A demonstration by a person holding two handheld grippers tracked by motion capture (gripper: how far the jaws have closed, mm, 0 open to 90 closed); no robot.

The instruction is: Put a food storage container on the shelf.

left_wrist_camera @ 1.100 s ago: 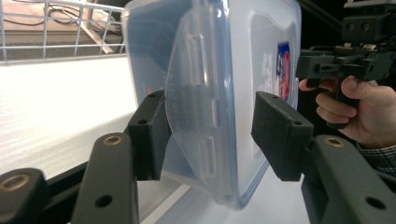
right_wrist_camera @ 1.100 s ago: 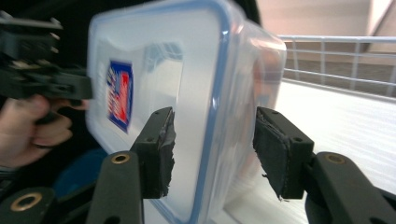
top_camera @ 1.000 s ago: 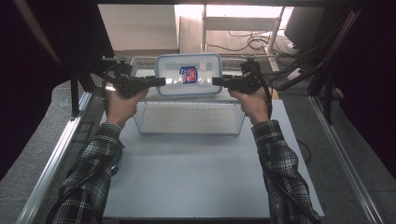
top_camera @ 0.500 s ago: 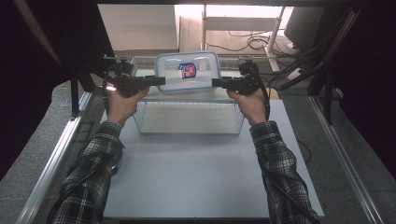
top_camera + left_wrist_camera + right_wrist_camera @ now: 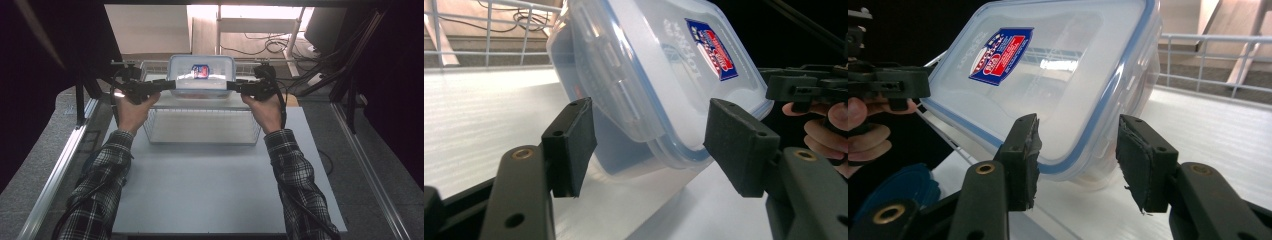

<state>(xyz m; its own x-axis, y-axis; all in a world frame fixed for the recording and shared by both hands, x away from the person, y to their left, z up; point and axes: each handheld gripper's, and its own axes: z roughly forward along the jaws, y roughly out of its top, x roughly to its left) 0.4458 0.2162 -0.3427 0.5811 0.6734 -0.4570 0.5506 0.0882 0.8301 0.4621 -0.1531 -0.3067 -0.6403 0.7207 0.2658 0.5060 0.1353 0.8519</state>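
A clear plastic container (image 5: 201,75) with a blue-sealed lid and a red and blue label hangs over the rear part of a wire basket (image 5: 200,141). My left gripper (image 5: 172,85) holds its left end and my right gripper (image 5: 230,86) holds its right end. In the left gripper view the container (image 5: 649,75) sits tilted between the jaws of the left gripper (image 5: 649,140), one on the base side and one on the lid side. The right gripper (image 5: 1078,150) clasps the other end of the container (image 5: 1048,75) the same way.
The basket stands at the far end of a white table (image 5: 210,190). Its wire walls (image 5: 489,35) (image 5: 1213,55) rise behind the container. A blue round thing (image 5: 913,185) lies low beside the right gripper's jaws. Metal rails and dark frame posts flank the table, with cables beyond it.
Both grippers and the container between them have moved a little farther from the person, toward the basket's rear. The grip looks the same.
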